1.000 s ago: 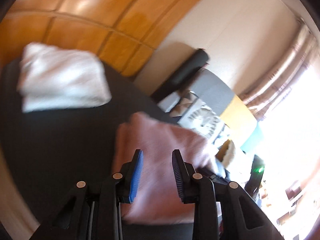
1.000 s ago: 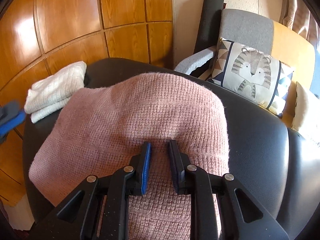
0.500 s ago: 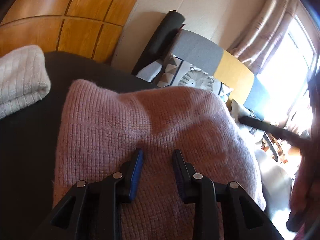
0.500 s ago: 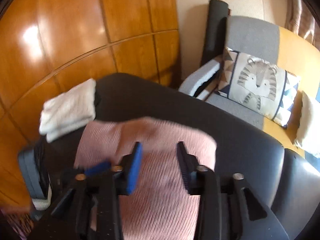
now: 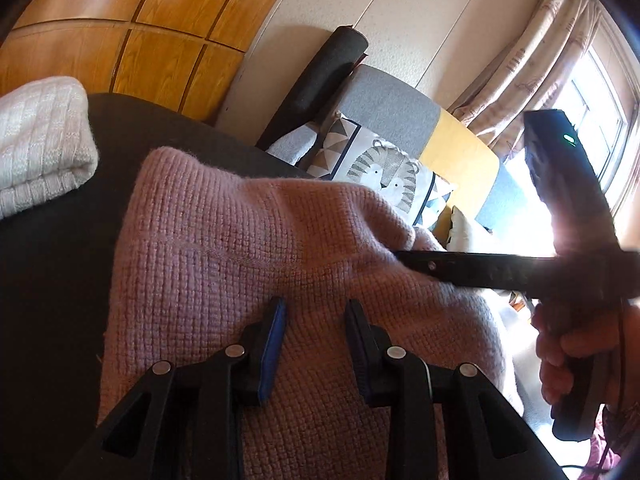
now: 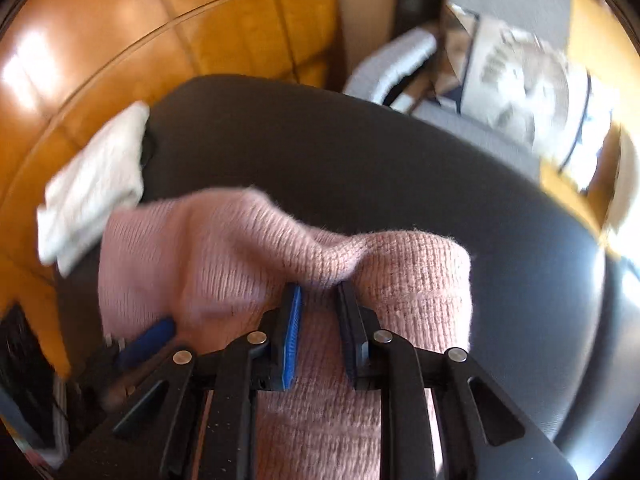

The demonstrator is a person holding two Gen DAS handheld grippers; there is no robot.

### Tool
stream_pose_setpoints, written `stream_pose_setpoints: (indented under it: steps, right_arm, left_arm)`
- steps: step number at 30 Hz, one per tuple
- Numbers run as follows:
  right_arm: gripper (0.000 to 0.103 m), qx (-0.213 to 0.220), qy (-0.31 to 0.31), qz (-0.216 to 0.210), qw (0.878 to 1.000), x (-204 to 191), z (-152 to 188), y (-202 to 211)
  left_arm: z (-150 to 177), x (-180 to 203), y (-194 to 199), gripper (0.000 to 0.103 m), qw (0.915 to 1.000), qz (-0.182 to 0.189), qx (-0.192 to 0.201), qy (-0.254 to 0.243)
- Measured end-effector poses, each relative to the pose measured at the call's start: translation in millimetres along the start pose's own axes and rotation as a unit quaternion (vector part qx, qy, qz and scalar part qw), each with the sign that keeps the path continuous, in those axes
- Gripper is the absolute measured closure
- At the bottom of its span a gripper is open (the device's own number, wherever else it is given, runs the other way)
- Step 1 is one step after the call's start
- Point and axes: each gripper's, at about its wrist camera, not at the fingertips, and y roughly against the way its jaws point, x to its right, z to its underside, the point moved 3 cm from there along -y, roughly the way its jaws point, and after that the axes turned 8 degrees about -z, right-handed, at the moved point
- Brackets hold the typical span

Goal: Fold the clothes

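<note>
A pink knitted sweater (image 5: 248,256) lies folded on a black surface (image 5: 52,280). My left gripper (image 5: 314,304) is open just above the sweater, nothing between its jaws. In the left wrist view the right gripper's black fingers (image 5: 480,268) reach in from the right and touch the sweater's right edge. In the right wrist view my right gripper (image 6: 318,290) pinches a bunched fold of the pink sweater (image 6: 224,248) and lifts it. The left gripper's blue pad (image 6: 146,340) shows low on the left there.
A folded white knit garment (image 5: 36,144) lies at the far left of the black surface (image 6: 360,152); it also shows in the right wrist view (image 6: 100,176). Behind stand wooden wall panels (image 5: 132,28), a grey-and-yellow chair with a tiger cushion (image 5: 380,172), and a curtained window (image 5: 552,64).
My right gripper has closed from open onto the sweater's fold and pulled it up. My left gripper has settled lower over the sweater and stayed open.
</note>
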Motion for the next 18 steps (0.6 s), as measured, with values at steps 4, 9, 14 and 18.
stream_pose_setpoints:
  steps: [4,9,14,18]
  right_arm:
    - [0.086,0.034,-0.002,0.028,0.999,5.5,-9.3,-14.4]
    - [0.083,0.083,-0.002,-0.011,0.996,1.9,13.5,30.7]
    - [0.082,0.132,-0.003,-0.051,0.990,-1.7,36.3,76.3]
    - [0.082,0.136,0.032,-0.050,0.989,-18.0,66.5,93.7]
  left_arm:
    - [0.6,2.6,-0.9,0.072,1.0000,-0.006,-0.001,-0.008]
    - [0.8,-0.3,-3.3,0.072,1.0000,0.002,-0.001,-0.001]
    - [1.4,-2.2,-3.2,0.072,1.0000,0.008,0.001,0.003]
    - [2.1,-2.5,-2.8,0.072,0.9999,0.011,0.002,0.004]
